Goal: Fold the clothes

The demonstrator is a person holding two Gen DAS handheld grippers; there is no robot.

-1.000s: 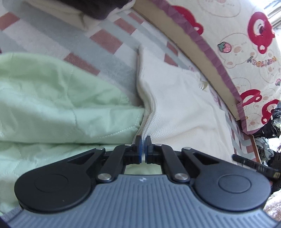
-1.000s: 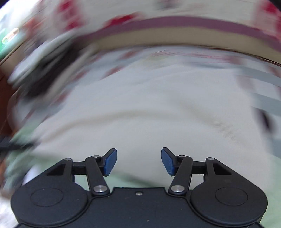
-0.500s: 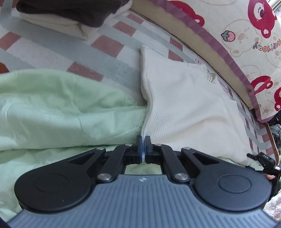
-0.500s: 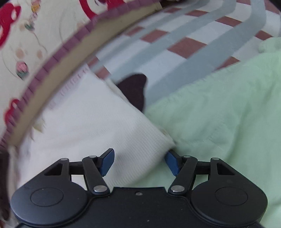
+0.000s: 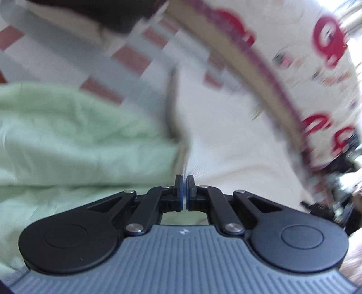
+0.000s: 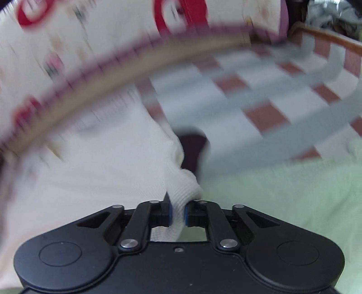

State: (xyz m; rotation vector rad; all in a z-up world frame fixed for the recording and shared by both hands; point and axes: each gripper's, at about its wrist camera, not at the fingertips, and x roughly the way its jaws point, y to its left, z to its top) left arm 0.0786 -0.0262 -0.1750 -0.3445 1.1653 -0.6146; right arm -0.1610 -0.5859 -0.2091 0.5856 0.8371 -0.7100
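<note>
On the bed, spread over a checked sheet (image 6: 267, 90) of grey bands, white fields and brick-red squares:

Item one: a white knitted garment (image 5: 228, 144), lying flat alongside the long cushion edge, its near edge towards me. In the right wrist view the same white garment (image 6: 108, 171) bunches into a ribbed fold at its corner.

Item two: my right gripper (image 6: 177, 213). Its jaws are closing, and the ribbed corner of the white garment sits between the blue pads, which press on it from both sides; a tuft of knit bulges out above them.

Item three: my left gripper (image 5: 183, 191). The jaws stand fully together, pads nearly touching. It sits at the seam where the white garment meets the green one; whether any thin edge of cloth is pinched there I cannot tell.

Item four: a pale green quilted garment (image 5: 74, 140), crumpled, just beside the white one and touching its left edge in the left wrist view; in the right wrist view it fills the lower right.

Item five: a cushion (image 6: 95, 34), cream with red cartoon prints, purple trim and a tan band, running along the far side of the white garment.

Item six: a dark cloth on a cream pile (image 5: 108, 13), far corner of the sheet, blurred.
</note>
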